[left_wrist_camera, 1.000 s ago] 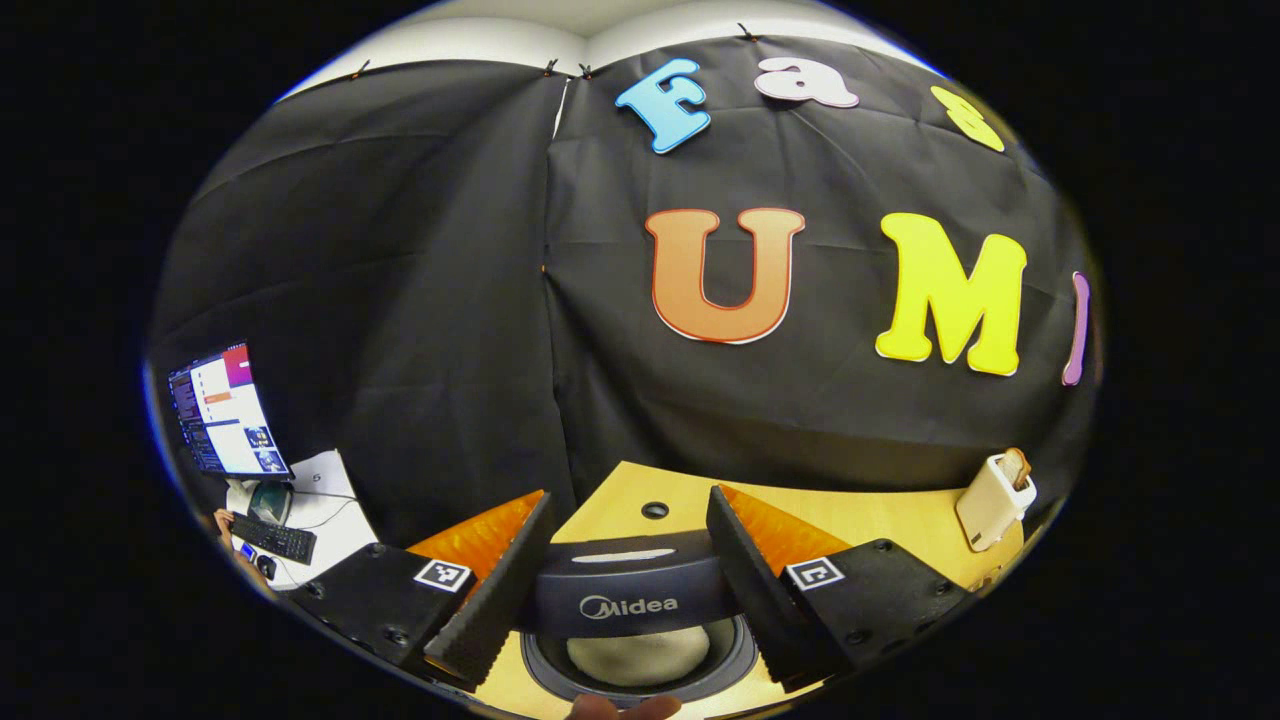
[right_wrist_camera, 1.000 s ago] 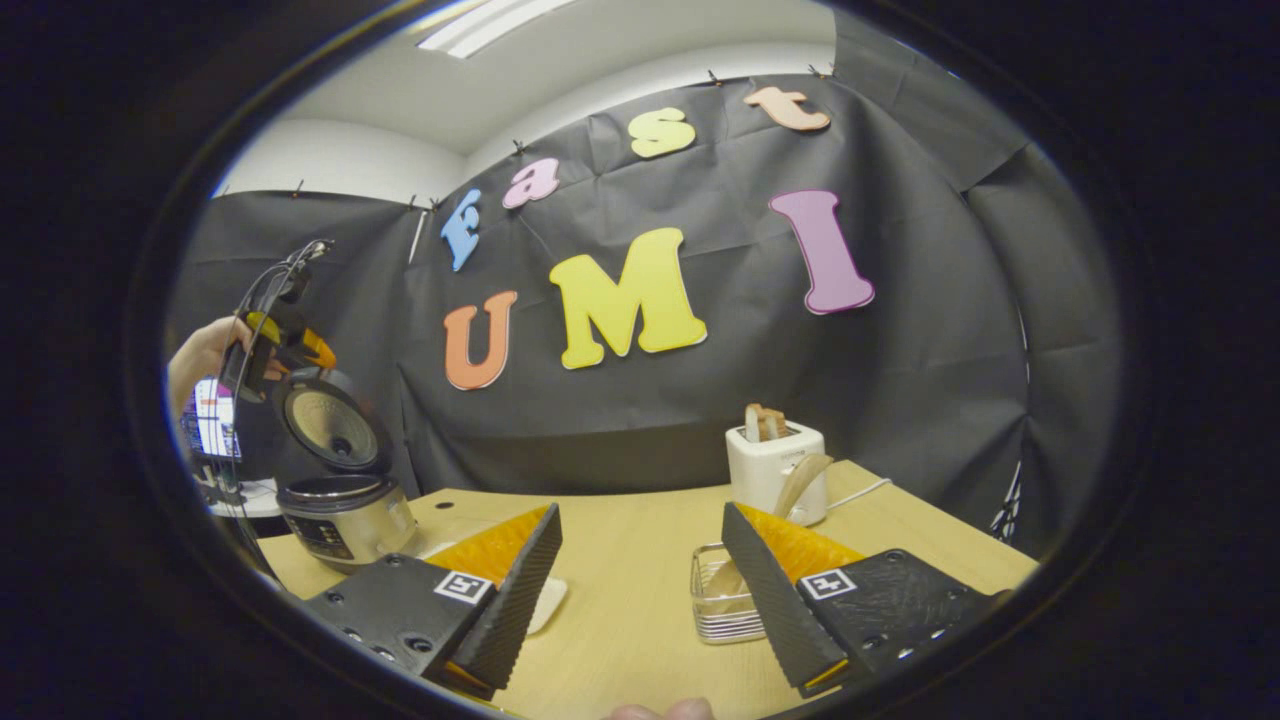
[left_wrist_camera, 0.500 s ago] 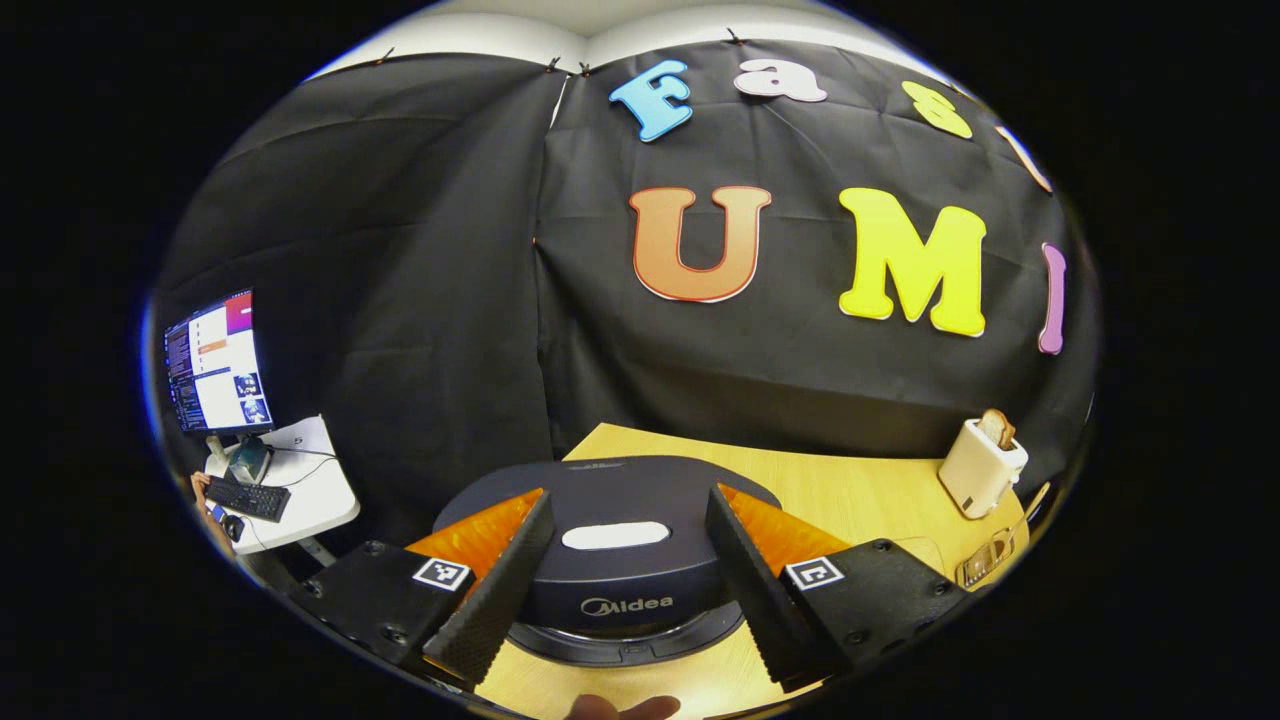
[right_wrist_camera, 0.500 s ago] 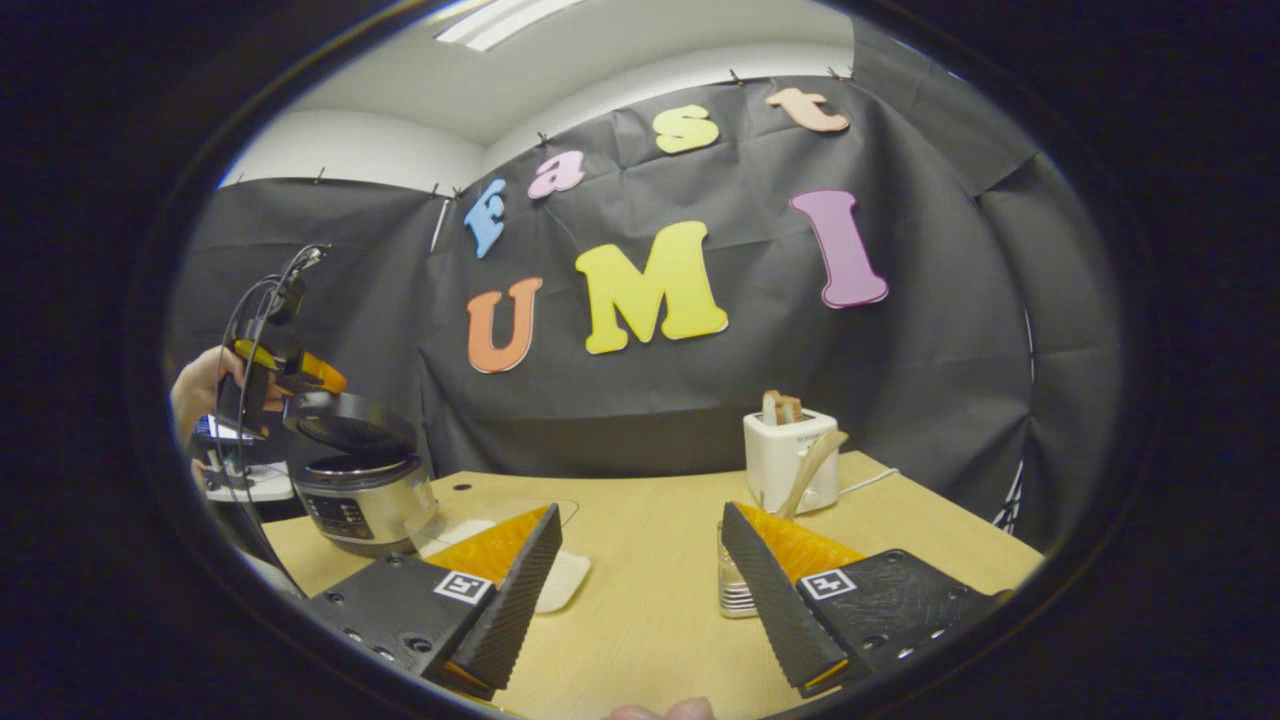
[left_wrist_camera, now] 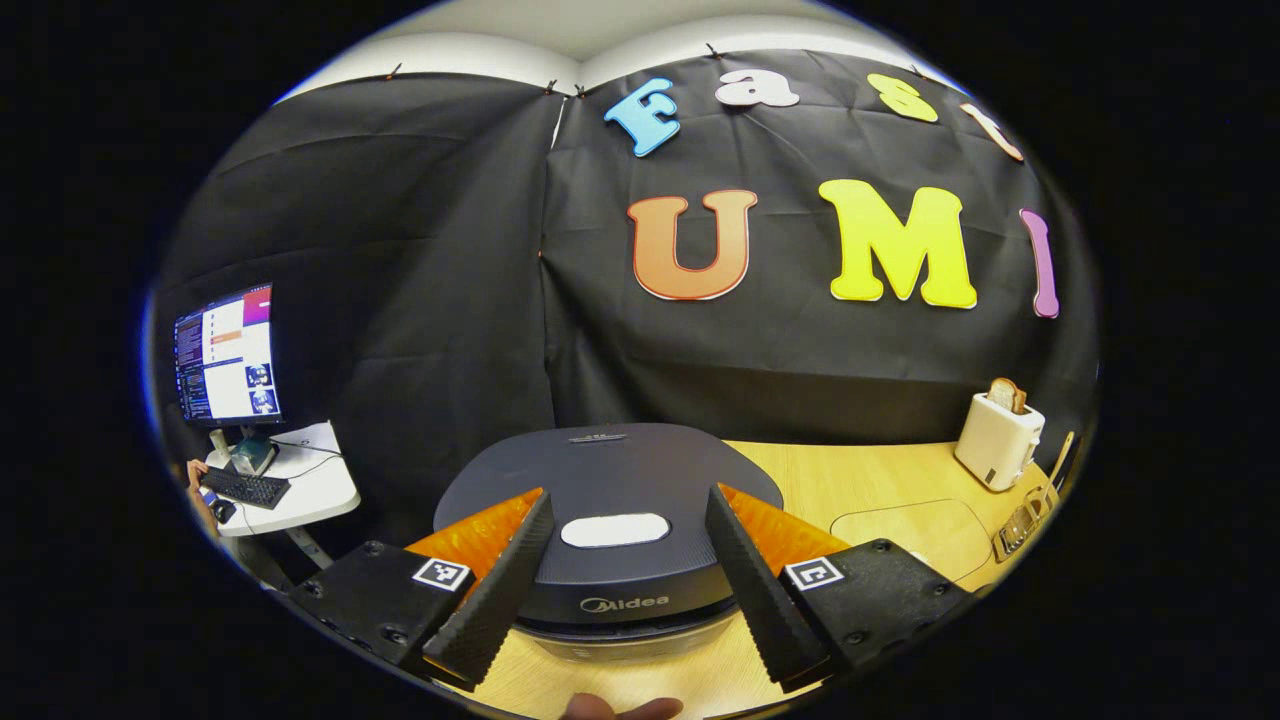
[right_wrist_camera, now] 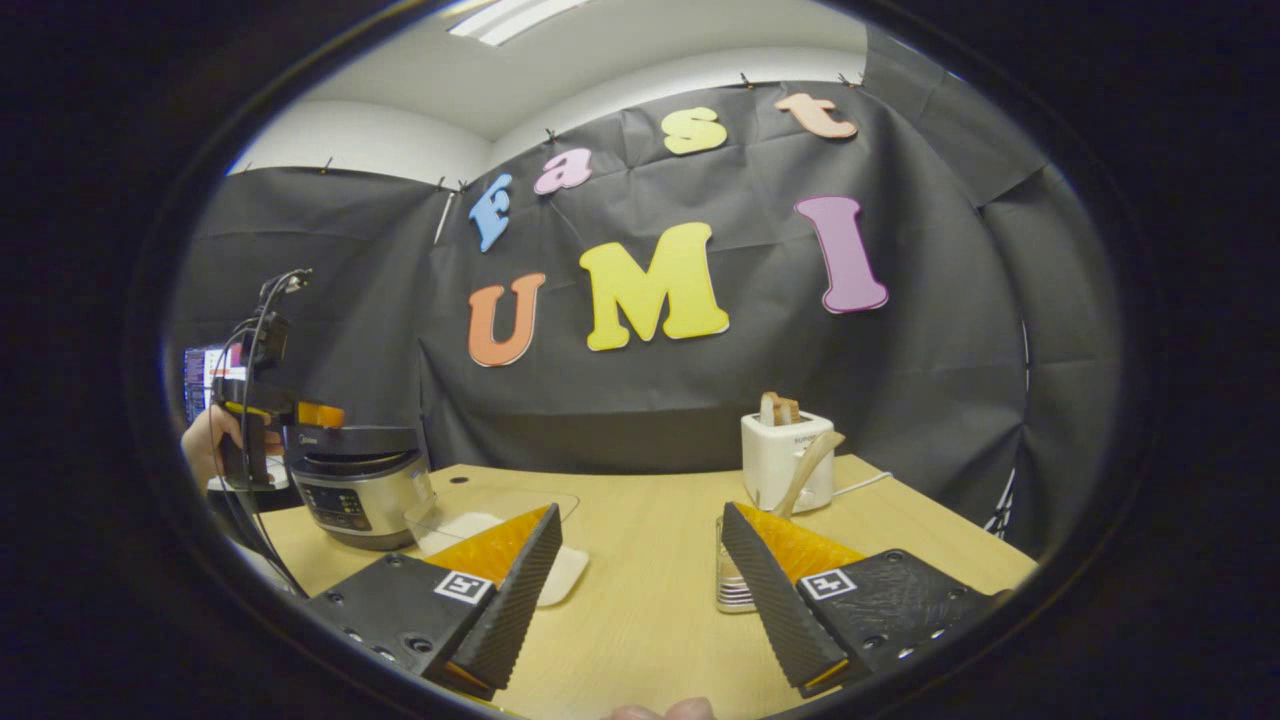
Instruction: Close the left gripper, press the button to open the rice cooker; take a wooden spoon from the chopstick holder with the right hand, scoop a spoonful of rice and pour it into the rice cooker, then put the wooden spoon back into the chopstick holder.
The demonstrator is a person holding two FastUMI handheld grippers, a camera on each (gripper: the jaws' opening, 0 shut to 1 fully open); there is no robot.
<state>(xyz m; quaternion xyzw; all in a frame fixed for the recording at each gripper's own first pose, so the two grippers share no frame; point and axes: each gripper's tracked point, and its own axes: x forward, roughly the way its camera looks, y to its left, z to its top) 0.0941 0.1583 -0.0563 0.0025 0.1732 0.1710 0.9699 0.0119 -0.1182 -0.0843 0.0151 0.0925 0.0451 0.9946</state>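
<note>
The rice cooker (left_wrist_camera: 610, 470) stands right in front of my left gripper (left_wrist_camera: 628, 495) with its dark lid down flat. This gripper is open, its fingers spread to either side of the lid's front edge with the pale button (left_wrist_camera: 615, 530) between them. In the right gripper view the rice cooker (right_wrist_camera: 360, 490) is at the table's far left, with the left gripper (right_wrist_camera: 255, 420) held by a hand beside its lid. My right gripper (right_wrist_camera: 641, 510) is open and empty above the table. The wooden spoon (right_wrist_camera: 805, 470) leans in the clear chopstick holder (right_wrist_camera: 732, 580) by the right finger.
A white toaster (right_wrist_camera: 785, 455) with bread stands behind the holder. A clear shallow container (right_wrist_camera: 490, 520) with white rice lies between the cooker and my right gripper on the wooden table (right_wrist_camera: 640, 610). A monitor (left_wrist_camera: 225, 355) and a keyboard sit on a side table beyond the left edge.
The cooker's lid went from standing open to lying shut, and the left gripper came down with it. The right gripper shifted slightly; the holder sits closer to its right finger.
</note>
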